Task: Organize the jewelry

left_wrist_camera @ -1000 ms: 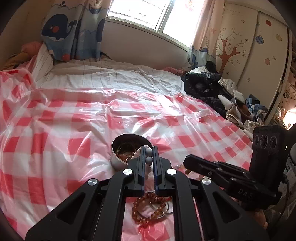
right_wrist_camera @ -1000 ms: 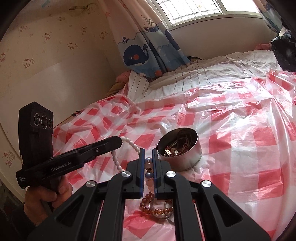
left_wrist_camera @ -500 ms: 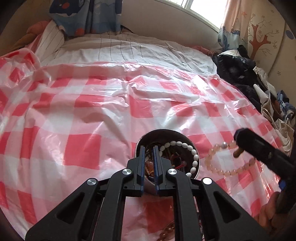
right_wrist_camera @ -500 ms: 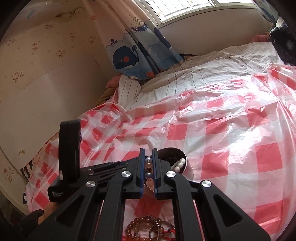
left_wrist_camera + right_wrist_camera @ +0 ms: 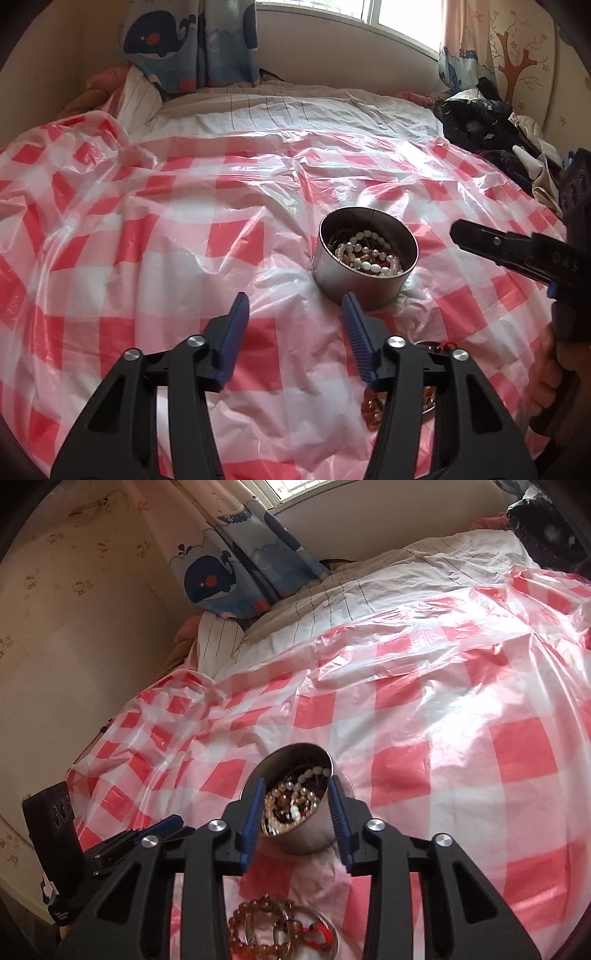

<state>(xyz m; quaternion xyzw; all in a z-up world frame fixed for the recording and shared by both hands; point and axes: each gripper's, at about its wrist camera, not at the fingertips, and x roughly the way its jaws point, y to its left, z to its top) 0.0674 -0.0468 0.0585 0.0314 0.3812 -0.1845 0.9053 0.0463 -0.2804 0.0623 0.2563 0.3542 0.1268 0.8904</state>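
A round metal tin (image 5: 364, 269) stands on the red-and-white checked plastic sheet (image 5: 147, 229) and holds white pearl strands (image 5: 364, 254) and other jewelry. My left gripper (image 5: 293, 306) is open and empty, just in front and left of the tin. My right gripper (image 5: 297, 788) is open and empty, its blue pads (image 5: 255, 812) on either side of the tin (image 5: 295, 812) from above. An amber bead bracelet (image 5: 251, 930) with a red cord and a silver bangle lies on the sheet below my right gripper; it partly shows in the left wrist view (image 5: 373, 410).
The sheet covers a bed with a white striped quilt (image 5: 295, 110) at the back. Dark clothes (image 5: 480, 125) are piled at the right edge. A whale-print curtain (image 5: 192, 40) hangs by the wall. The right gripper body (image 5: 524, 251) reaches in from the right.
Both grippers were shut on bead strands and are now open. The pearl and pink strands now lie in the tin. My left gripper has pulled back to the left.
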